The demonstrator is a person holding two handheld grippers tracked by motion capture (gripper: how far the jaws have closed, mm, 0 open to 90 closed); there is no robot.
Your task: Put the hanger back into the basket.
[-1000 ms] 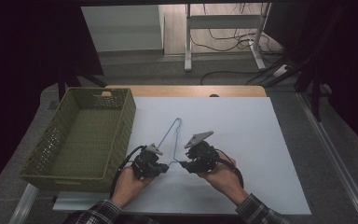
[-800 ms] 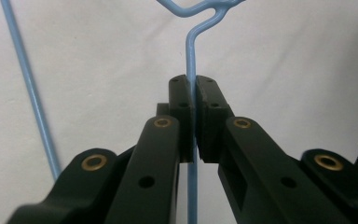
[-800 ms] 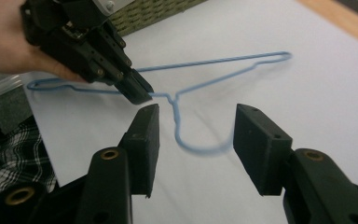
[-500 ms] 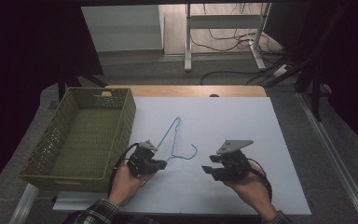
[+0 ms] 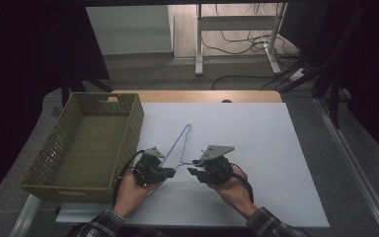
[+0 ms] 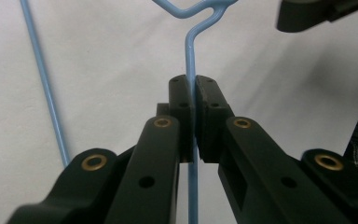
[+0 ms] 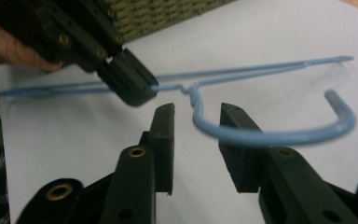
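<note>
The right hand-held gripper (image 5: 193, 171) has come back beside the blue wire hanger (image 5: 181, 143), jaws just closing, the hook between them ungripped. The left hand-held gripper (image 5: 170, 171) clamps the hanger's neck above the white surface (image 5: 256, 143), near the green basket (image 5: 49, 163).

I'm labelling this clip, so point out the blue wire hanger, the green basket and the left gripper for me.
blue wire hanger (image 7: 270, 136): right gripper view, on the curve of its hook.
green basket (image 5: 134, 118): high view, on its right wall.
left gripper (image 6: 195, 100): left gripper view, at the jaw tips, shut on the hanger's wire.
</note>
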